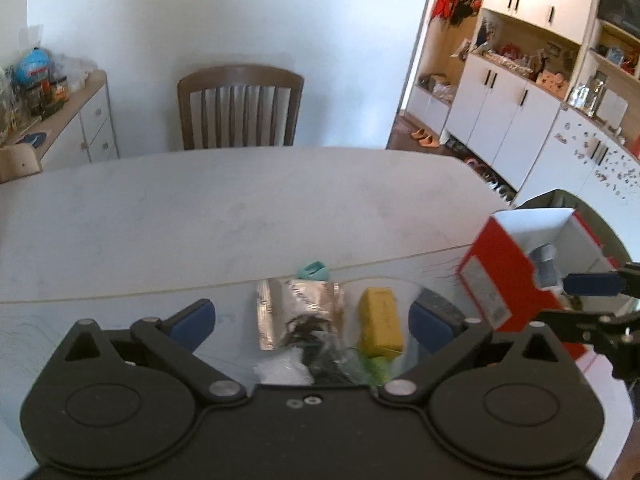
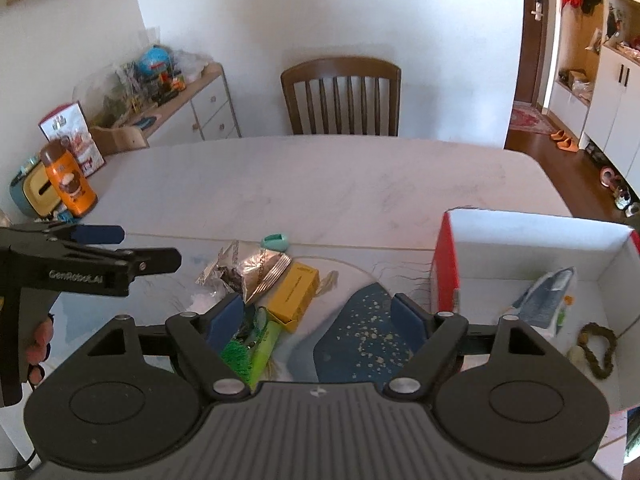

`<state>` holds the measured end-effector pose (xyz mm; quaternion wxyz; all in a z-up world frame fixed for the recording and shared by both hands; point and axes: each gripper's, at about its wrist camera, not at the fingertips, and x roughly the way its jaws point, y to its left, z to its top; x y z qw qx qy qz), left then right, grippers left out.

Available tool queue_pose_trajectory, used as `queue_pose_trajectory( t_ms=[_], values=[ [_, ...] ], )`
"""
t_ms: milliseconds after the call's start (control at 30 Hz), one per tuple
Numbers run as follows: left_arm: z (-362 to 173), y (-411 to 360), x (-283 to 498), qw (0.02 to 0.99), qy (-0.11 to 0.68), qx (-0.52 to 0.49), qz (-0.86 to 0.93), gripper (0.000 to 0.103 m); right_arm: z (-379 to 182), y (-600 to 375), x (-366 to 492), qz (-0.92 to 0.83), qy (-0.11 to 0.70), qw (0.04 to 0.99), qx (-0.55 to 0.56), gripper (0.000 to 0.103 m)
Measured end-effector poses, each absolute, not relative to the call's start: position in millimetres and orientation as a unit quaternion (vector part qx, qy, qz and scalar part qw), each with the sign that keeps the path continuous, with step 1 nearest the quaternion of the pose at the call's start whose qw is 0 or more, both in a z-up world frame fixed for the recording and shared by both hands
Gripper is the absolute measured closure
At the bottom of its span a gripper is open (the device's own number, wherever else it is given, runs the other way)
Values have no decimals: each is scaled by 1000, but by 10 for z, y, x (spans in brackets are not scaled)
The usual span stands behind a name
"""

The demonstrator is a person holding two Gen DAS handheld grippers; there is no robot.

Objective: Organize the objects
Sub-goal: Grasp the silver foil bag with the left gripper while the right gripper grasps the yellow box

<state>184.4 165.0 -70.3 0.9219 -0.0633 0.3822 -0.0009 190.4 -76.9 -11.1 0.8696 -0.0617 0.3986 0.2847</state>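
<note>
Red on the outside and white within, an open cardboard box [image 2: 452, 264] is seen standing at the right end of the marble-patterned table [image 2: 320, 176], near its near edge. Inside it a grey-blue pouch [image 2: 544, 304] is laid against the left wall, and a dark braided loop [image 2: 598, 350] is seen on the box floor to the right of the pouch.

Just left of the box, a blue speckled pouch [image 2: 360, 332] is framed by the right gripper [image 2: 319, 320], whose blue-padded jaws are spread wide on either side of it; whether the pads touch it cannot be told, and nothing is clamped. Further left a loose cluster is gathered near the near edge: a yellow carton [image 2: 294, 290], a silver foil packet [image 2: 244, 268] lying just beside it, a green brush [image 2: 240, 354] below them, and a small teal object [image 2: 275, 241] set slightly apart toward the far edge.

The left gripper [image 1: 312, 320] is held over this cluster with its jaws wide apart and nothing between the pads. In the right wrist view its handle is seen gripped by a hand [image 2: 38, 344].

At the left edge of the table an orange canister [image 2: 70, 182] is stood upright. A wooden chair [image 2: 340, 96] is placed behind the far edge.
</note>
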Motion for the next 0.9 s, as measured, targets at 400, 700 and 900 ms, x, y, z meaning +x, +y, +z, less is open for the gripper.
queue_pose_trajectory(
  t_ms=[400, 700, 900],
  values=[
    [-1236, 1671, 2346, 905, 425, -29, -4, 1, -514, -421, 2532, 253, 462, 849, -38, 22],
    [-1453, 1638, 2567, 896, 443, -15, -10, 1, -811, -138, 2871, 226, 505, 833, -15, 22],
    [-1551, 1606, 2651, 896, 444, -6, -12, 1, -1038, 4, 3066, 203, 539, 818, -5, 22]
  ],
)
